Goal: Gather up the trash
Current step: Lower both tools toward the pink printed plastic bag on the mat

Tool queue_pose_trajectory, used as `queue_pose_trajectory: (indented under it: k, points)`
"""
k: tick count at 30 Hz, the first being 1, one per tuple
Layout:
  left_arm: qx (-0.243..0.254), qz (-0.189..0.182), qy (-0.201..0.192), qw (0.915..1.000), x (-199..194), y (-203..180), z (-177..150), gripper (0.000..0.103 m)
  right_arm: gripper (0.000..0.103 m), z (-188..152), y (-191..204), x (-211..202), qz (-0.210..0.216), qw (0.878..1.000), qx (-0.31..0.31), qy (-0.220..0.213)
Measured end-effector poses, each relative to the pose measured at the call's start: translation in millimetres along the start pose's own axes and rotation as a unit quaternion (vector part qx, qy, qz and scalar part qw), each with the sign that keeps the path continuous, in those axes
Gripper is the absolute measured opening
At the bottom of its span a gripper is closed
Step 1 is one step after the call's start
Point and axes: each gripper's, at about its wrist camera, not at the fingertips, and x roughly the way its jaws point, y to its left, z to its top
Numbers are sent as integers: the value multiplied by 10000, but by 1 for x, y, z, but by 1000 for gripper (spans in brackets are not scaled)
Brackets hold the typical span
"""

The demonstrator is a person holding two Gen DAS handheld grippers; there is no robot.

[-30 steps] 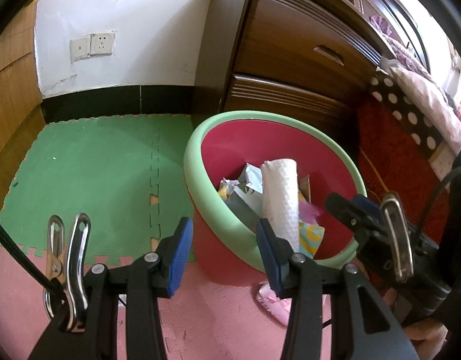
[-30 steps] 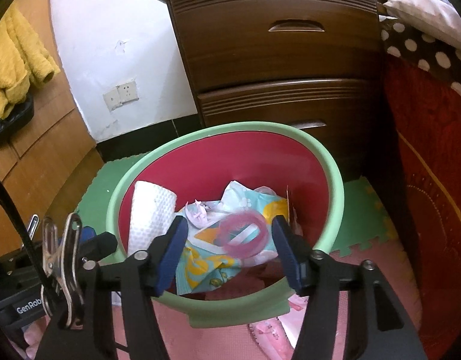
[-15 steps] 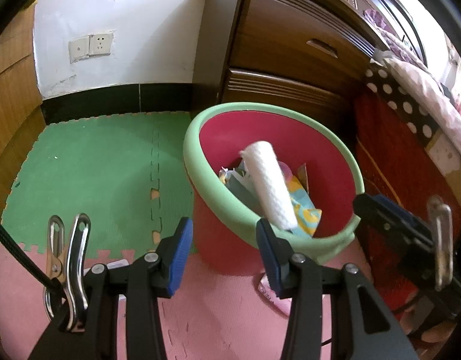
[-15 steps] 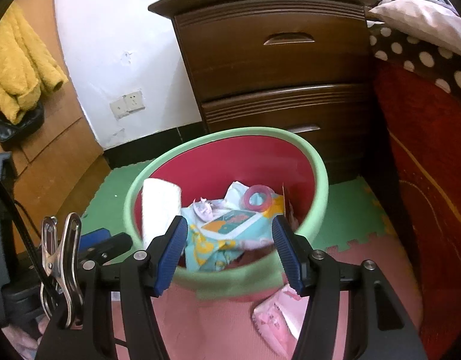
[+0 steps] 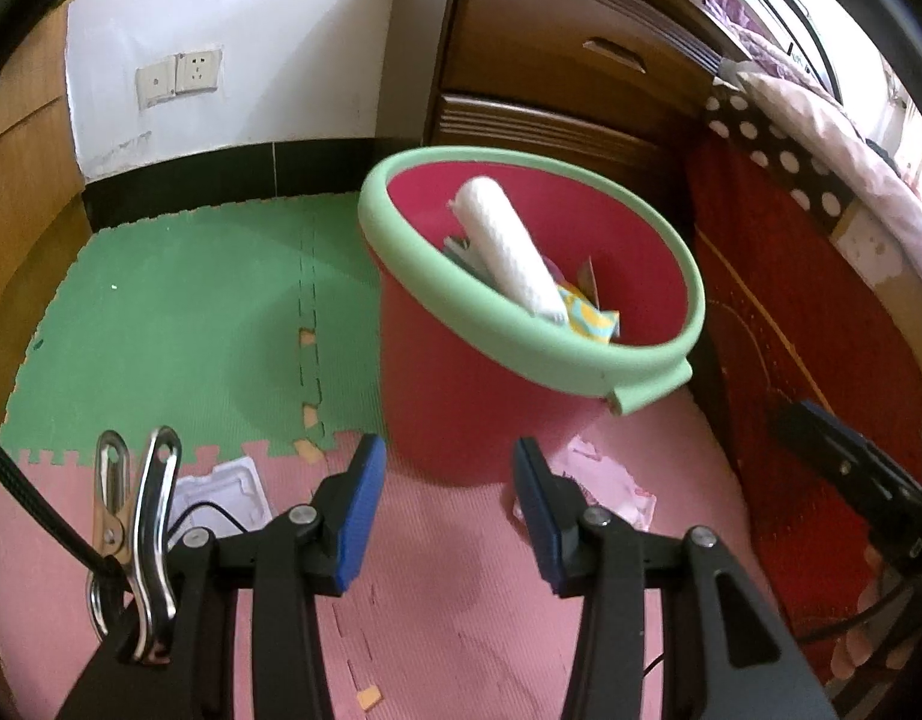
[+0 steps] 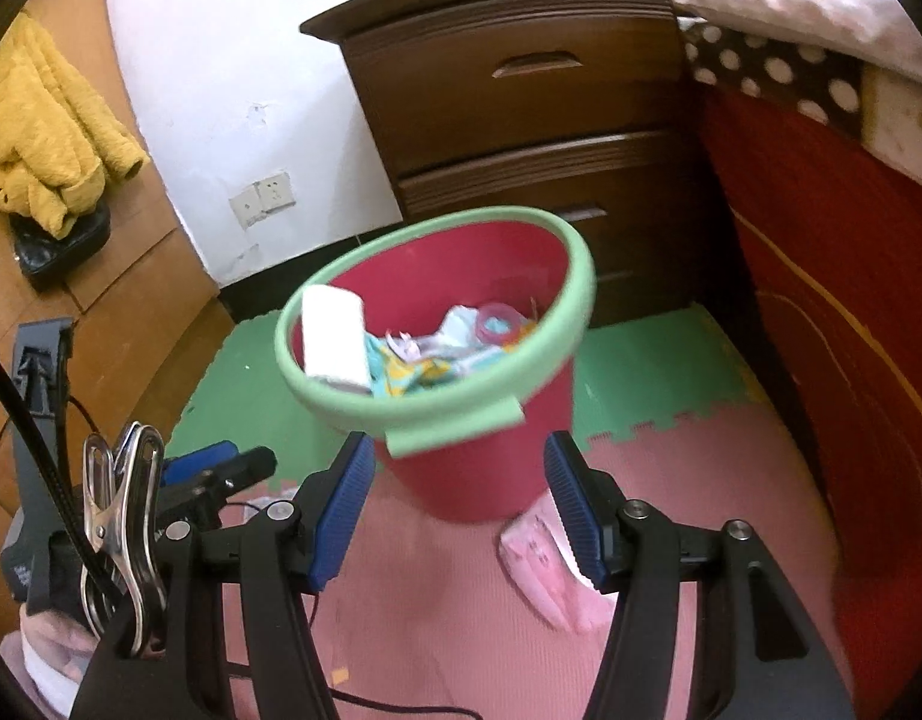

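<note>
Trash bin (image 5: 539, 372): both claws wide, empty; only left view shows plastic tray (image 5: 221, 495).

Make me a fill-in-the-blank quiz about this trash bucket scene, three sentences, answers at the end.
1. The red plastic bucket has a rim coloured ____.
2. The white paper roll leans inside the ____.
3. The crumpled pink wrapper lies on the pink foam floor mat, outside the bucket, and the jaws of the right gripper hold ____.

Answers: green; bucket; nothing
</note>
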Motion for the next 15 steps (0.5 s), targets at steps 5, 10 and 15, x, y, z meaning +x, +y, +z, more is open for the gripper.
queue_pose_trajectory:
  k: [5,10,15]
  points:
    - [51,-17,130,9999,8,-6,-13,46,60,-20,-22,-7,-172,9995,241,139]
    - [88,-50,366,9993,22,-14,-28,46,60,-40,-50,6,-383,9959,693,434]
    - [-99,-115,641,9978,43,-16,-38,46,60,-61,-78,32,-609,9886,1111,811]
